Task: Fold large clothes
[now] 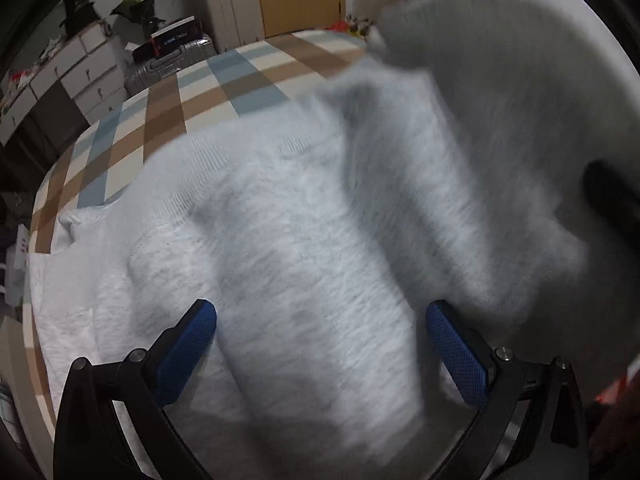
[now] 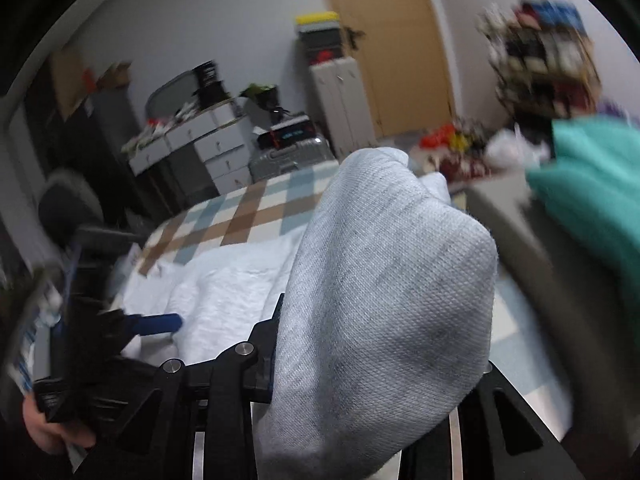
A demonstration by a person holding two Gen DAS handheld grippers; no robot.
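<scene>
Grey marl knit filled both views: a large pale sweatshirt (image 1: 312, 240) lay spread on a bed covered by a checked sheet (image 1: 192, 92) of cream, tan and blue squares. In the left wrist view the left gripper (image 1: 320, 344) hung just above the garment with its jaws wide apart, the blue pads (image 1: 188, 352) clear of the cloth and nothing clamped between them. Part of the same garment rose, blurred, at the upper right of that view.

In the right wrist view a thick fold of the sweatshirt (image 2: 380, 300) draped over the right gripper (image 2: 372, 392) and hid both fingertips. The cloth sat bunched between the jaws, which were drawn well in, so it looked gripped, and this fold stood lifted above the bed. At the lower left of that view the left gripper (image 2: 120, 332) showed one blue finger over the spread fabric, with a hand (image 2: 44, 424) below it on the handle.

Beyond the bed stood a silver suitcase (image 2: 288, 158) with a dark box on top, a white chest of drawers (image 2: 208, 148), a pale cabinet (image 2: 340, 96) and a wooden door (image 2: 392, 40). A teal cloth (image 2: 596, 192) lay at the right edge. Some marking showed on the dark box, too small and blurred to read, and no brand or label could be made out on the garment.
</scene>
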